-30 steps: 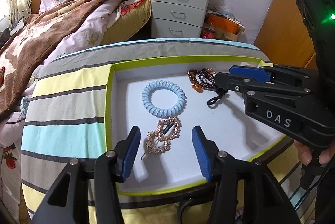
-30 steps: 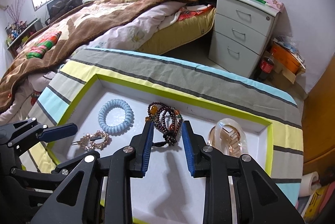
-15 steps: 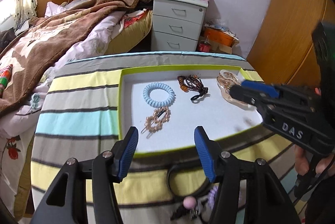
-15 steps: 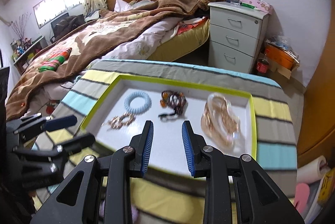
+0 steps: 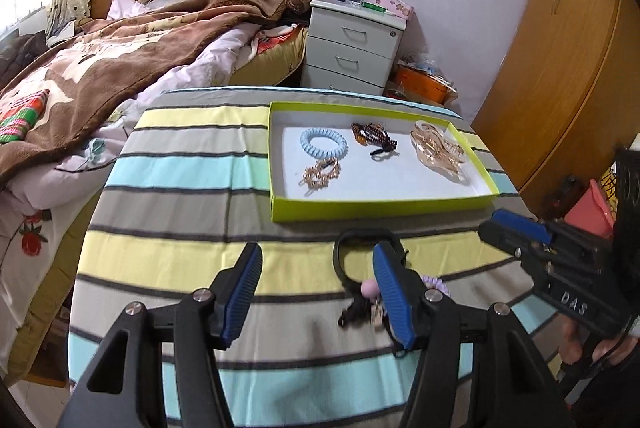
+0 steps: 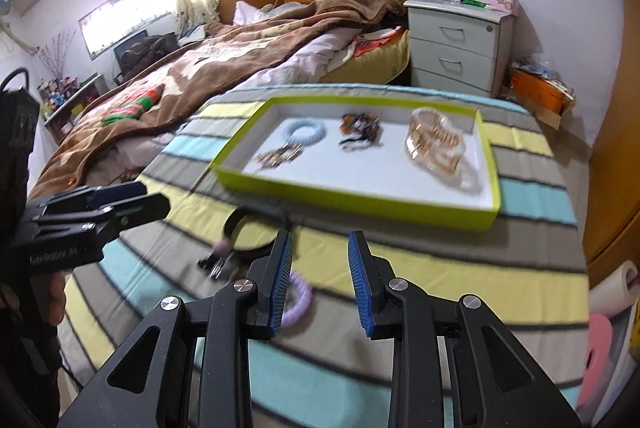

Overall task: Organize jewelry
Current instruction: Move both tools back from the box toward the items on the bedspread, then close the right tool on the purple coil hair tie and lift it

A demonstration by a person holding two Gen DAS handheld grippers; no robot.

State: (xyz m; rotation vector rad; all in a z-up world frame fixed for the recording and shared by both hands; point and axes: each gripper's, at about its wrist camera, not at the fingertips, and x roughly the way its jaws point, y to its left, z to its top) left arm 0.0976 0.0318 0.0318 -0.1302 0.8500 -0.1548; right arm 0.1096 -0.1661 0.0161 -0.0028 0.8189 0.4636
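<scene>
Looking across the striped table (image 5: 172,188), we have the green tray (image 5: 376,205) at its far side, already holding four pieces: a blue coil tie (image 5: 323,142), a gold clip (image 5: 320,172), a bead bracelet (image 5: 374,137) and a gold claw clip (image 5: 436,148). What is left to sort, we judge, lies loose on the cloth nearer to us than the tray: a black headband (image 5: 348,248), a purple coil tie (image 6: 298,298) and a small dark piece with a pink bead (image 5: 370,288).

Our left gripper (image 5: 316,292) hovers above the cloth with its jaws wide apart and nothing between them; the loose pile sits just at and behind its right finger, so off to the right of the gap. Our right gripper (image 6: 320,278) is also empty, jaws moderately apart, and the purple tie peeks out from under its left finger, so slightly left of its gap. The right gripper looks the nearer one to that tie. The headband's arc opens toward us, with its ends by the bead piece.

From the left wrist, the tray's contents are sharp, but the purple tie is mostly hidden behind the finger. From the right wrist, the tie shows more plainly, though everything is blurred, and we cannot tell how the small dark piece lies.
</scene>
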